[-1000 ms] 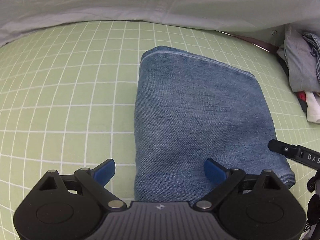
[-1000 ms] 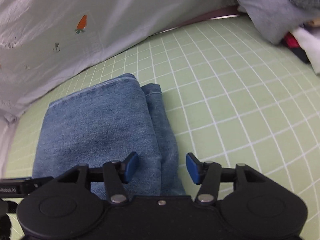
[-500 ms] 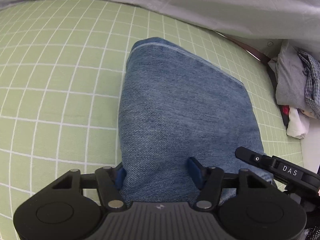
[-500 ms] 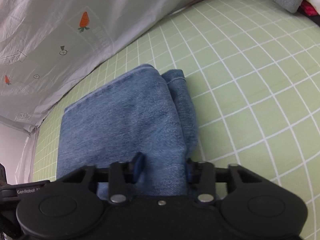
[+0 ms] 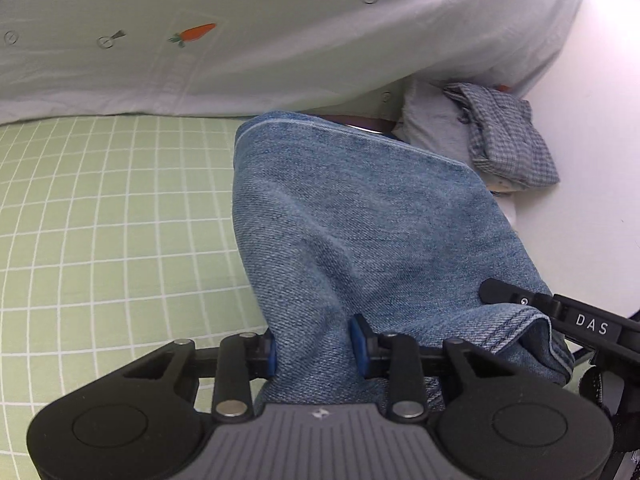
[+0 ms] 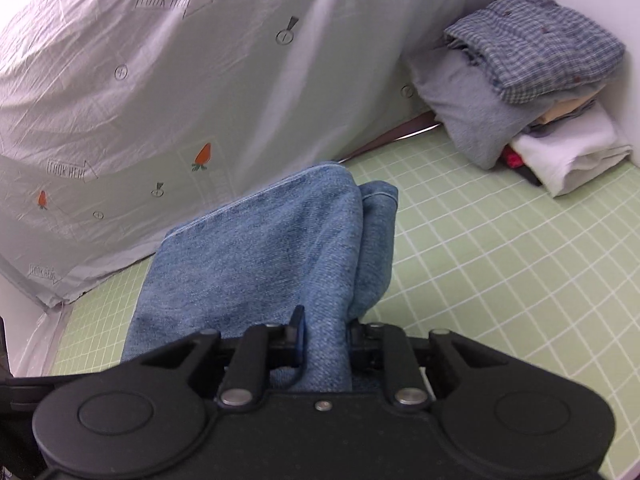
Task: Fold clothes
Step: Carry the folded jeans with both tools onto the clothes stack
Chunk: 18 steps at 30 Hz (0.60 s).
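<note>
Denim bundle, folded up thick: the folded jeans point(image 5: 360, 216) are pinched at their near edge by both claws and run lengthwise away from them, far end pointing at the back edge of the bed where the carrot-print sheet point(image 5: 280, 40) hangs. The left claw point(image 5: 314, 346) has the near-left part between its blue pads, jaws closing down on the cloth. The right claw point(image 6: 324, 334) has the near-right part clenched, also tightening a bit more, with the doubled-over side fold point(image 6: 376, 240) sagging just to its right.

What matters for the next move, I reckon: the stack of folded clothes point(image 6: 528, 92), plaid shirt point(image 6: 536, 56) on top, sits in the far right corner of the green checked bed sheet point(image 6: 500, 280), well apart from the jeans. So it's ahead and off to the right, and the right claw is the nearer one. If the jeans are headed there, the right side leads and the left follows, long axis kept pointing at the back edge.
</note>
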Available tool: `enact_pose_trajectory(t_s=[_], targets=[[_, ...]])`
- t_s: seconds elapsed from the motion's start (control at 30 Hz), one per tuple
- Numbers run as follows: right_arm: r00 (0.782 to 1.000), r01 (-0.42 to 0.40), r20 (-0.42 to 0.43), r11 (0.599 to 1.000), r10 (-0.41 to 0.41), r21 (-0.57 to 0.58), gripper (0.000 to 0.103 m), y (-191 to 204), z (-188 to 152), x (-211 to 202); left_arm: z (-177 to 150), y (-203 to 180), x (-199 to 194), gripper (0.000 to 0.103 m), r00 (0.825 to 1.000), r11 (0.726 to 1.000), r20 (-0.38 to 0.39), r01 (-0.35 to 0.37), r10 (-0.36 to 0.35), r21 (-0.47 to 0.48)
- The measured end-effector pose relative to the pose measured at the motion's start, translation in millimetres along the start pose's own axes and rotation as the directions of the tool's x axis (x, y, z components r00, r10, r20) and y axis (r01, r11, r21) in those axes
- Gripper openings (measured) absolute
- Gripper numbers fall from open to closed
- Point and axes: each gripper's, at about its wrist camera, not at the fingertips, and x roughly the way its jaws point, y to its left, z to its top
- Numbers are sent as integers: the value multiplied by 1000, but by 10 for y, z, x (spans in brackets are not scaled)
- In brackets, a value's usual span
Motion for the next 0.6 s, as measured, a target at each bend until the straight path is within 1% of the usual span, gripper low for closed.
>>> enact_pose_trajectory(t_s=[0.13,0.23,0.37,0.4,0.5,0.6], targets=[[997,57,50,997,-60,59,19,-327,-15,-317,-23,-460,109,35,999,997,-22,41,-40,63],[993,86,76,991,-94,99,19,-697,-4,-514,-55,-852,253,35,997,992,-39,68,-64,106],[987,87,122,985,-105,148,19,-1304,115,-673,-7,-1417,558,36,994,982,-40,105,-100,155],[986,82,132,986,-101,148,19,-1477,194,-685,29,-1568,640,35,994,980,-38,112,-107,164],[985,65,149,990,-83,123,19,-1959,550,-679,255,-2054,862,35,994,984,-14,108,-107,143],[976,54,206,997,-65,56,18,-2320,999,-691,560,-2473,1049,35,991,985,49,114,-121,129]])
